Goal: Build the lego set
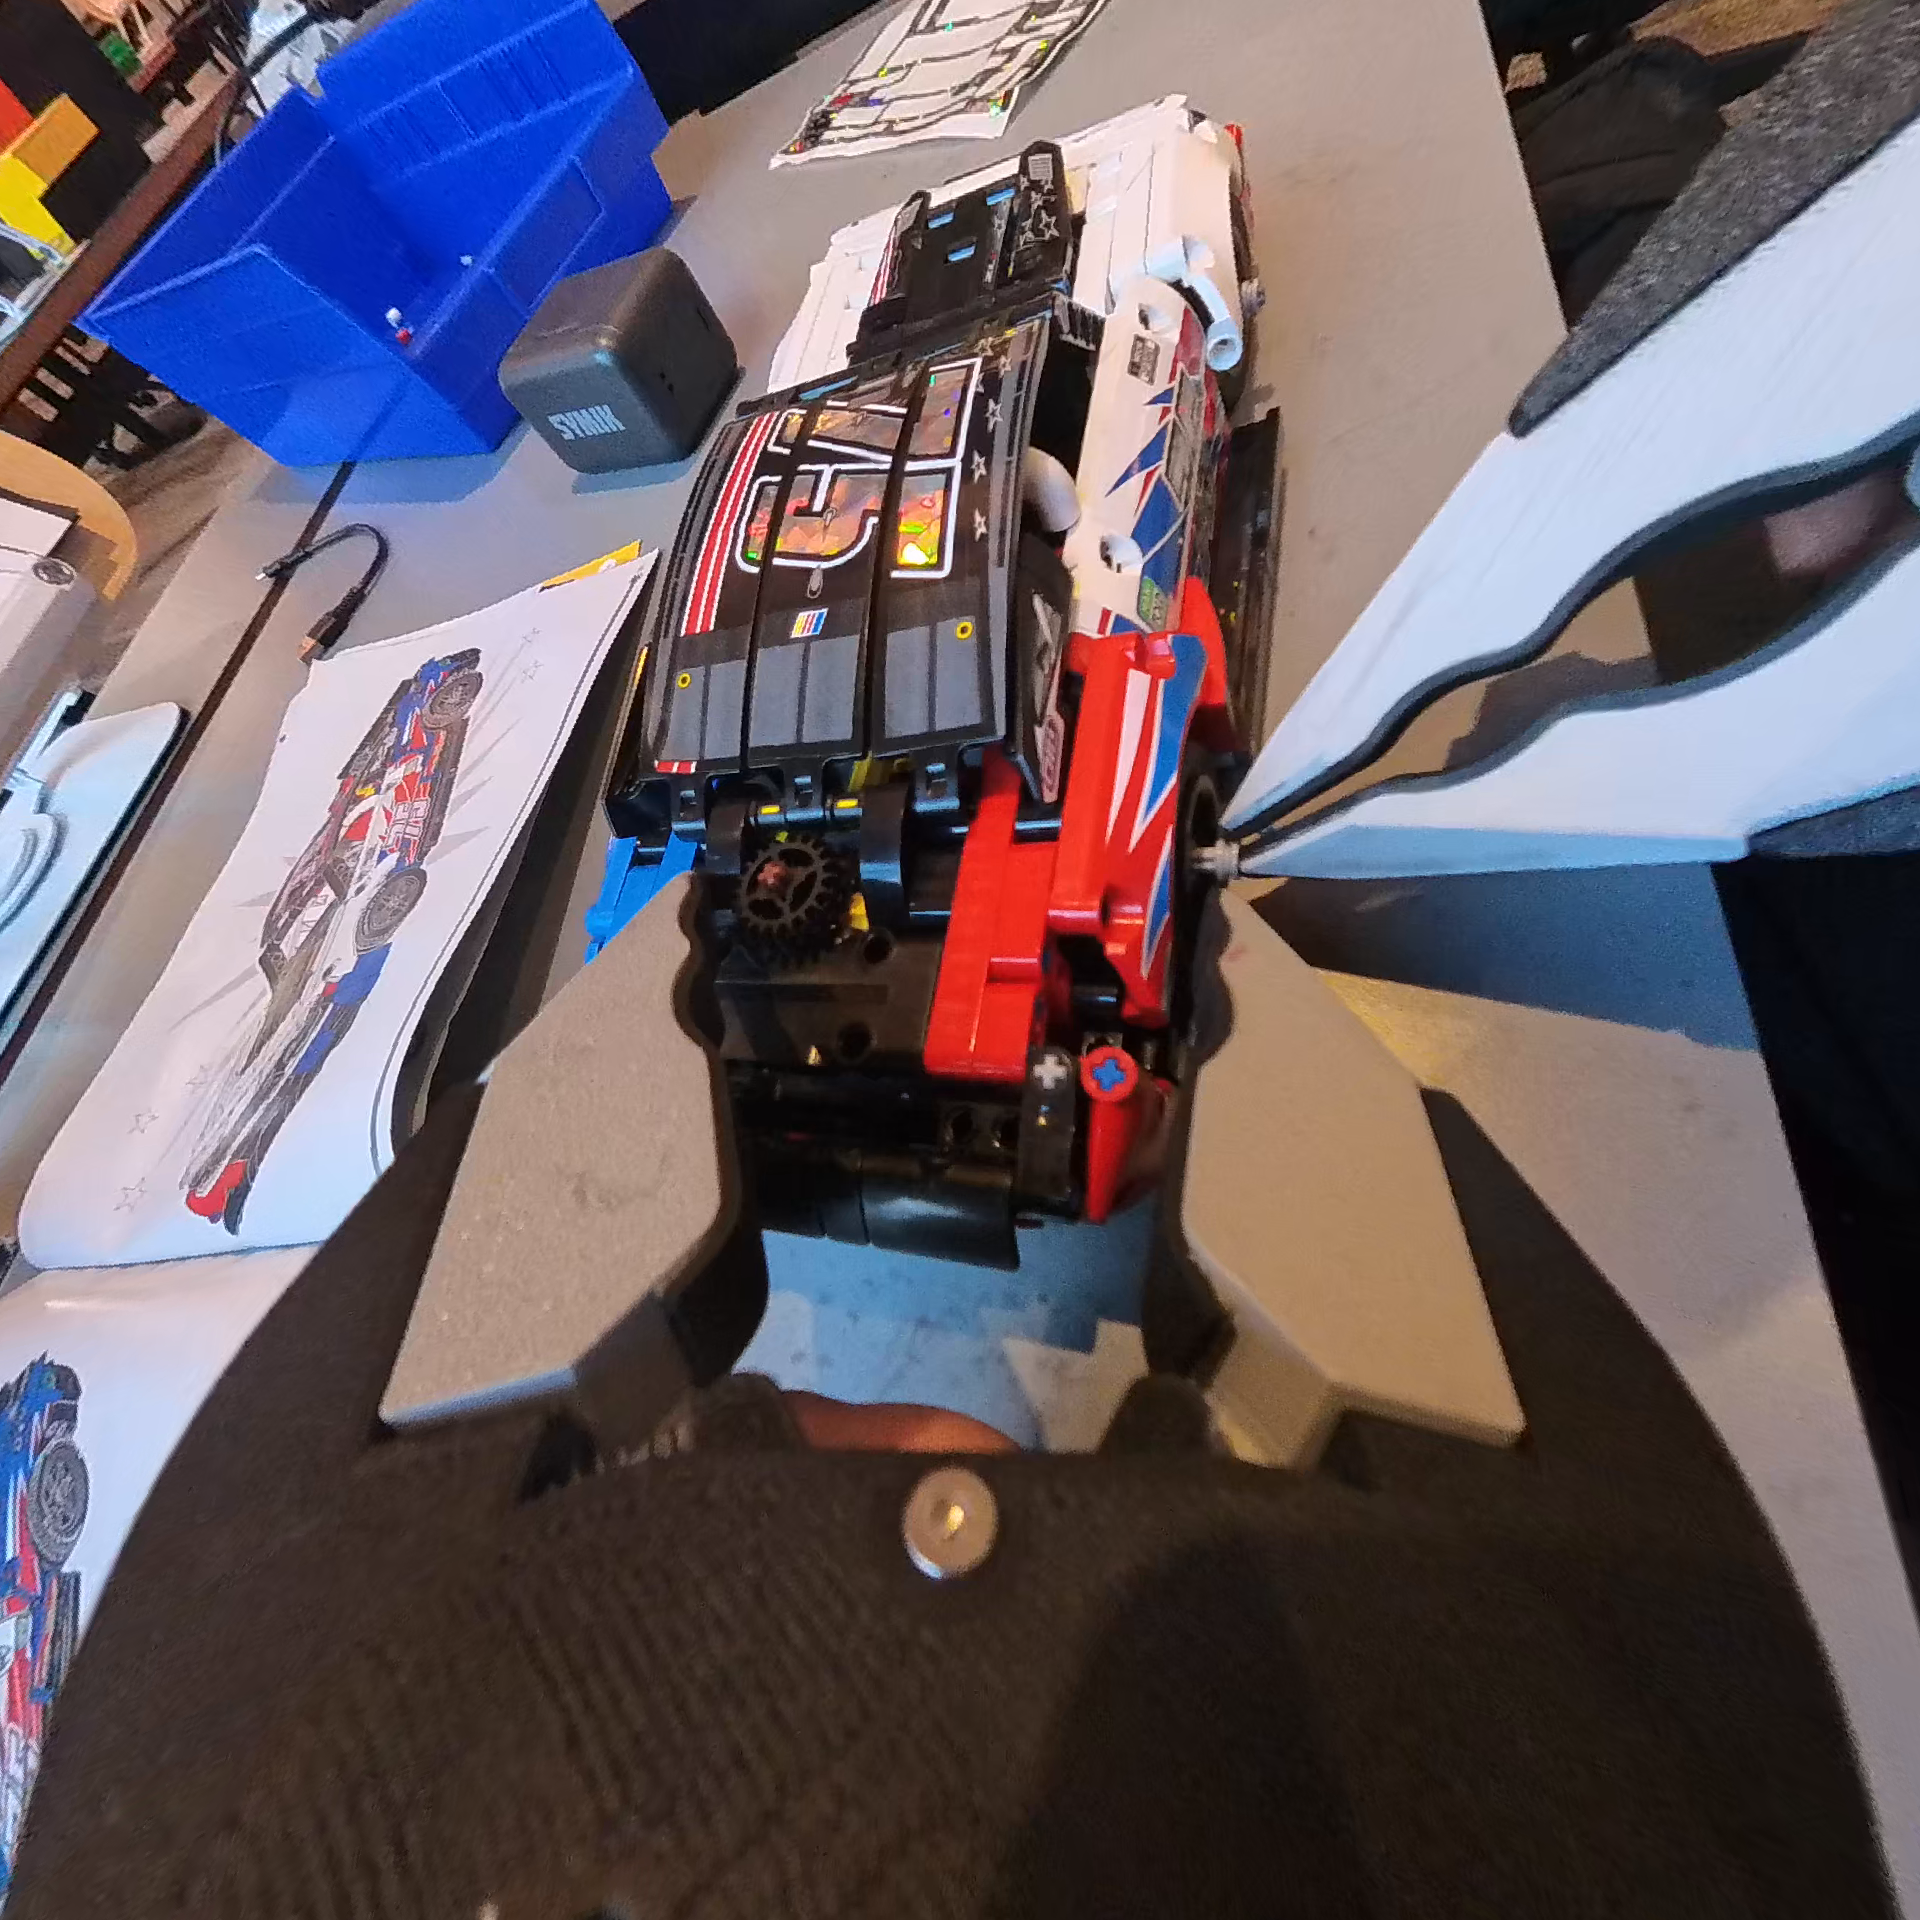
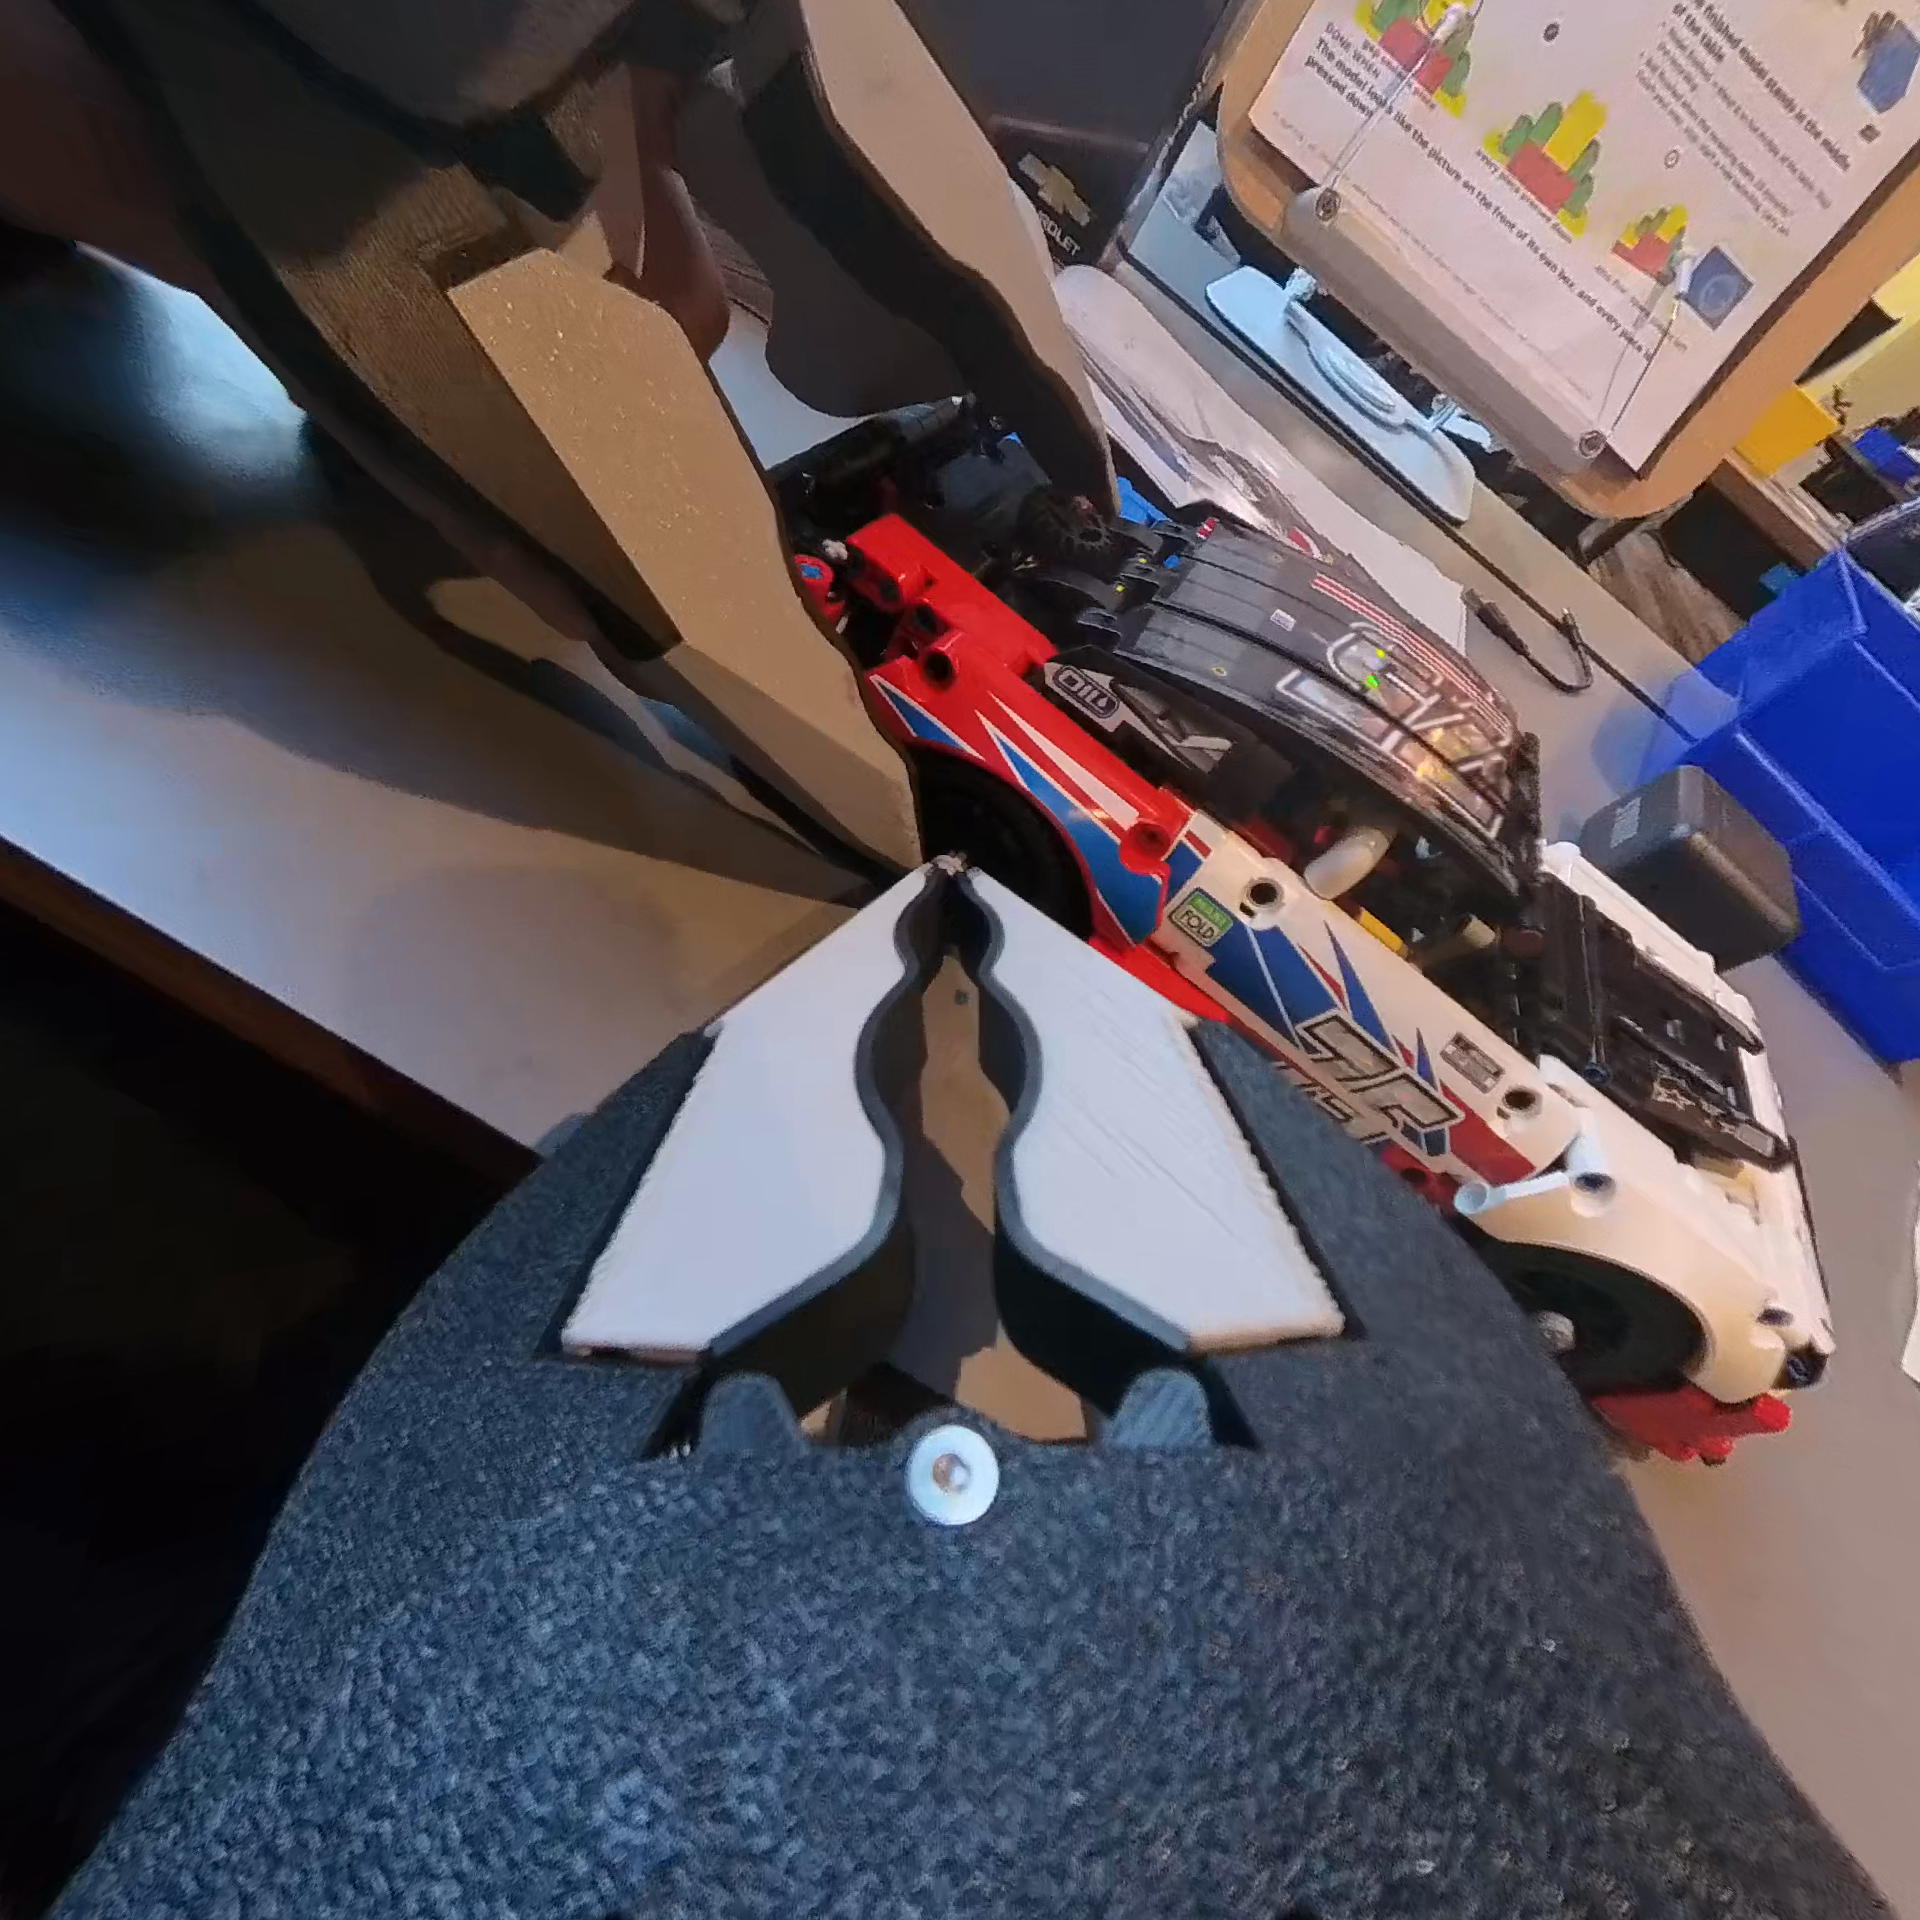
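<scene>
I hold the near end of the lego car (image 1: 935, 644) with my left gripper (image 1: 951, 935), its grey jaws clamped on both sides of the black and red body, and the car lies lengthwise on the grey table (image 1: 1455, 416), stretching far from me. My right gripper (image 2: 951, 868) comes from the right with its white jaws pinched together on a small grey pin (image 1: 1218, 858) at the car's red side. To the left lie an instruction booklet (image 1: 343, 914), a dark grey box (image 1: 623, 364) and blue bins (image 1: 384, 229).
</scene>
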`<state>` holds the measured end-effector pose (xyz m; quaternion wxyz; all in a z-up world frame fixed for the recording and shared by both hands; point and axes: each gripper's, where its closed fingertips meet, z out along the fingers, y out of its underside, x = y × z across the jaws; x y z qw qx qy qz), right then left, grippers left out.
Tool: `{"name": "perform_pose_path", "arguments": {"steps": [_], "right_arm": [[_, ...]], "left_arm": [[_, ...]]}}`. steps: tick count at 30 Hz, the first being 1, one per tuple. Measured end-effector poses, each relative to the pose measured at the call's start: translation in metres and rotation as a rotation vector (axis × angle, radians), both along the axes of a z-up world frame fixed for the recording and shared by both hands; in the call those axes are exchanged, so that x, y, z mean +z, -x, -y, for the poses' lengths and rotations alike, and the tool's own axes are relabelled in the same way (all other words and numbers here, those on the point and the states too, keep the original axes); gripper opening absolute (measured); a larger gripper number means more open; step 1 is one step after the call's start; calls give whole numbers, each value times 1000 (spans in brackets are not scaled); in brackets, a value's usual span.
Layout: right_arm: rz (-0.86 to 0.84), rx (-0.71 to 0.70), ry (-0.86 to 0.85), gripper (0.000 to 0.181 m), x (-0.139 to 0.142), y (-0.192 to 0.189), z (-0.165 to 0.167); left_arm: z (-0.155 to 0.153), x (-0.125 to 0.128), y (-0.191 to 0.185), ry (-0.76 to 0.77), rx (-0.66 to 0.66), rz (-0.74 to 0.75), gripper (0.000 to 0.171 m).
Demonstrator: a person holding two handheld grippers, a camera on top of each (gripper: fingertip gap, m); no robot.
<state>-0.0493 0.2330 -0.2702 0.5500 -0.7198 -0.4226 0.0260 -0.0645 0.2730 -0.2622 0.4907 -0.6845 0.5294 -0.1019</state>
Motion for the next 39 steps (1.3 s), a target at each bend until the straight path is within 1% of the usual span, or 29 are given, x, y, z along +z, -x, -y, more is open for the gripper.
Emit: {"name": "perform_pose_path", "arguments": {"steps": [1, 4, 6, 8, 11, 12, 16, 18, 22, 23, 26, 28, 33, 39], "right_arm": [[13, -10, -1, 0, 0, 1, 0], [70, -22, -37, 0, 0, 1, 0], [42, -29, -19, 0, 0, 2, -1], [-90, -43, 93, 0, -1, 2, -1], [-367, -35, 355, 0, -2, 2, -2], [-403, -31, 392, 0, -2, 2, -1], [-352, -65, 301, 0, -2, 0, 0], [-358, -59, 293, 0, -1, 0, -1], [-369, -42, 298, 13, -2, -1, 3], [-357, -36, 289, 12, -2, -1, 5], [-308, -34, 246, 1, -1, 1, 6], [-295, -37, 236, 0, -1, 2, 5], [-355, -28, 281, 0, -2, 2, 3], [-282, -55, 229, 0, -2, 1, 1]], "left_arm": [[0, 0, 0, 0, 4, -2, 89], [-1, 0, 0, 4, 7, 2, 88], [-1, 0, 0, 3, 8, 2, 88], [-1, 0, 0, 2, 9, 1, 89], [-1, 0, 0, 0, 12, 1, 89], [-1, 0, 0, -3, 11, -1, 89], [0, 0, 0, -11, 7, -2, 89], [0, 1, 0, -9, 8, -1, 89], [0, 1, 0, -8, 6, 0, 90], [0, 1, 0, -8, 6, 0, 90], [0, 1, 0, -10, 6, -1, 90], [0, 1, 0, -11, 7, -2, 89], [1, 1, 0, -9, 11, -3, 90], [0, 1, 0, -3, 12, 1, 89]]}}
